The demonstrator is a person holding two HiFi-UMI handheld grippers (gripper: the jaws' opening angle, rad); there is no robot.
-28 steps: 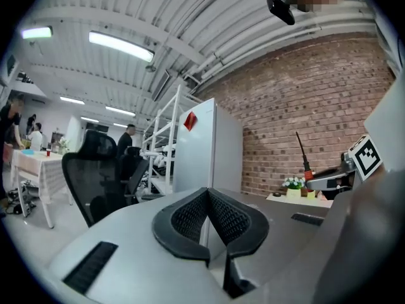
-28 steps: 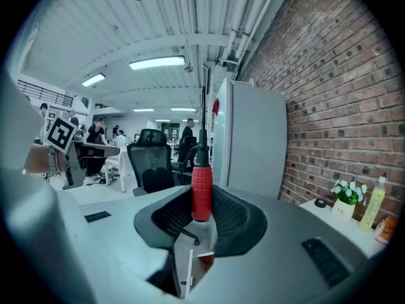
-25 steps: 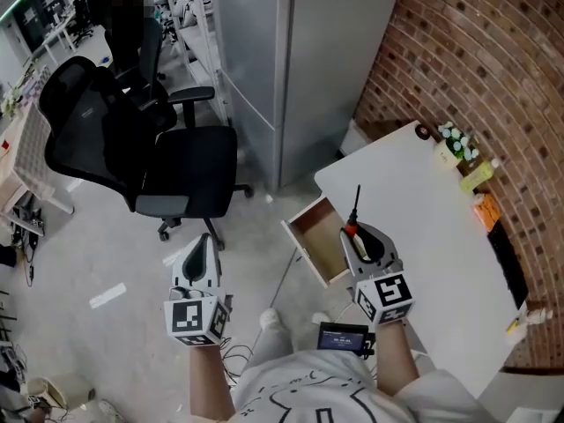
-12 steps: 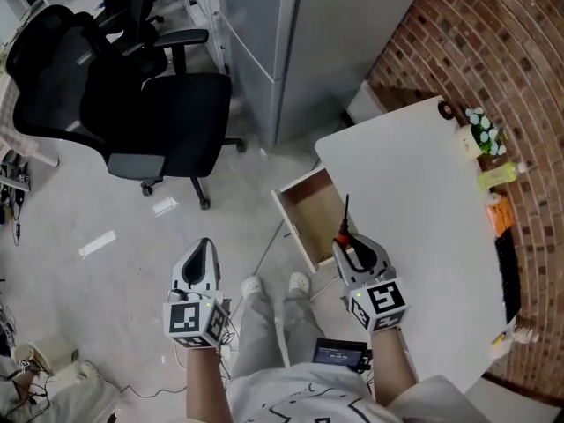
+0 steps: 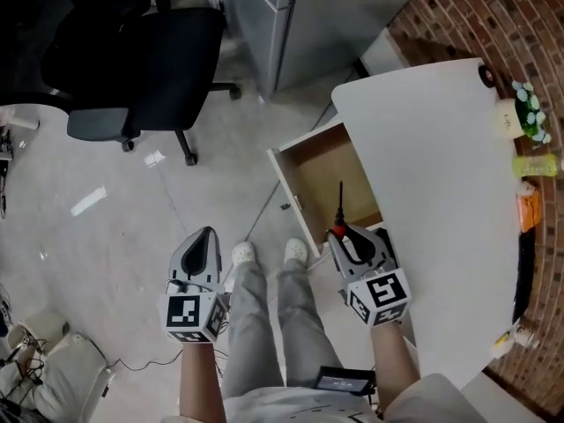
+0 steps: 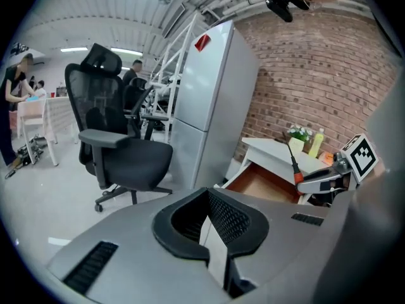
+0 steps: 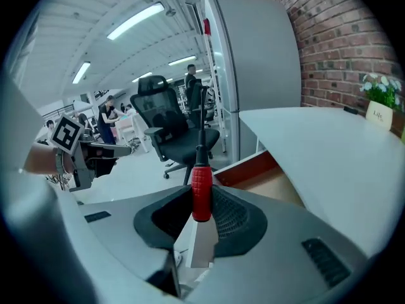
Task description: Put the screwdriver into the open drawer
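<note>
Your right gripper [image 5: 345,241] was clenched on the red ribbed handle of the black-shafted screwdriver [image 7: 201,192], its shaft reaching over the open wooden drawer [image 5: 328,173] beneath the white table [image 5: 441,148]. Your left gripper [image 5: 204,241] was closed on nothing, well apart. The tool looked light and stiff, so the handle seemed the right hold.

Your left hand-held gripper [image 6: 212,223] has its jaws together, empty. Farther off, your right hand-held gripper [image 6: 321,180] holds a screwdriver [image 6: 293,160] by the open drawer [image 6: 259,187].
</note>
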